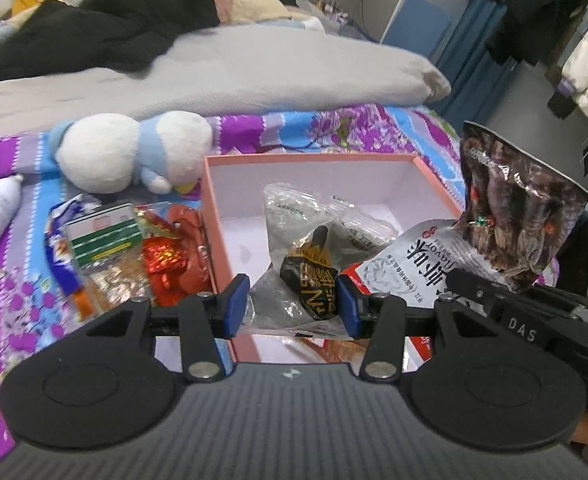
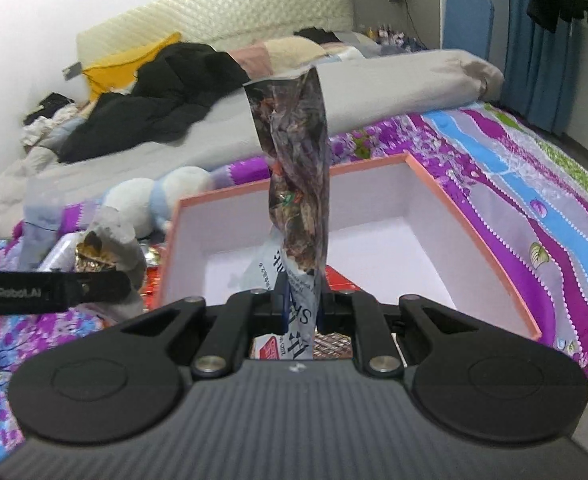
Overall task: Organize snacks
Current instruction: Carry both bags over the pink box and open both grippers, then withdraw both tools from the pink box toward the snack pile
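Left gripper [image 1: 291, 304]: we hold a clear bag [image 1: 306, 256] with a black-and-gold label, jaws half spread and pressed on it, above the pink box [image 1: 434, 176].
Right gripper [image 2: 301, 308]: we pinch a tall dark snack pack [image 2: 298, 168], jaws nearly closed.
Progress: box looks almost bare; neither pack is in it.
Left to do: wrapped snacks [image 1: 133, 256] lie at nine o'clock of the box.
Writing: "DAS", "GenRobot.AI", part of "flavor".
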Motion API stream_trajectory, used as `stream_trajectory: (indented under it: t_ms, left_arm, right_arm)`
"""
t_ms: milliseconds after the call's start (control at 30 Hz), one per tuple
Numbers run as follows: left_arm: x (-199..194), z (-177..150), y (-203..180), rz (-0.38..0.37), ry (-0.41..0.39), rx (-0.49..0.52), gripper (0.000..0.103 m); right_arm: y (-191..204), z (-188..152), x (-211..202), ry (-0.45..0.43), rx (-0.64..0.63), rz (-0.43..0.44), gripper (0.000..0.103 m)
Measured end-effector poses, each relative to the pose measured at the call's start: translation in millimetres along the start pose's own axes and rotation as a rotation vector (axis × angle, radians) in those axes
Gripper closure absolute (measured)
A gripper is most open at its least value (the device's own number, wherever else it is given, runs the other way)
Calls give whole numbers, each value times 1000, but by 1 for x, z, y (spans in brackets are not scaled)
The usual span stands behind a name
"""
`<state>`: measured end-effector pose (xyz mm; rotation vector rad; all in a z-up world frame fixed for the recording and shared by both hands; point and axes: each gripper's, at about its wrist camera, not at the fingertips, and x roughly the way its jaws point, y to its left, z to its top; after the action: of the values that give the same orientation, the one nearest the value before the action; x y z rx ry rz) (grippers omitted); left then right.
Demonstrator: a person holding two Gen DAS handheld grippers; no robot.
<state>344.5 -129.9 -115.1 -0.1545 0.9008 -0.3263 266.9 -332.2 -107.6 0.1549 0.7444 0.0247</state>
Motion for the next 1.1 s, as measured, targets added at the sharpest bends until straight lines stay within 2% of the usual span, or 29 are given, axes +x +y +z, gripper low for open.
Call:
stream_trajectory:
  t_ms: [100, 267, 433, 467, 500, 533, 567, 800, 1100]
  left_arm:
    - [31, 9, 1, 2, 31, -7, 50]
    - [73, 17, -3, 9, 79, 43, 50]
    - [91, 18, 2, 11, 100, 40, 48]
    - [91, 19, 3, 4, 100, 42, 45]
    - [91, 21, 3, 2, 101, 44, 42]
    - [90, 21, 4, 11, 96, 44, 35]
    - [86, 22, 4, 18, 87, 44, 34]
    - [46, 21, 0, 9, 24, 43, 34]
    - [-38, 1, -6, 2, -67, 46, 34]
  right_arm:
    - [-8, -1, 28, 46, -8, -8, 88]
    - [-15, -8, 65, 109, -16, -5, 87]
    - [-17, -15, 90, 162, 13, -8, 84]
    - [-19, -16, 93, 169, 23, -10, 70]
    - [-20, -16, 94, 169, 32, -10, 49]
    - [-21, -17, 93, 159, 38, -5, 43]
    - [-20, -17, 93, 157, 36, -12, 40]
    - [-16, -18, 65, 115, 24, -18, 40]
    - [6, -19, -2, 22, 6, 22, 40]
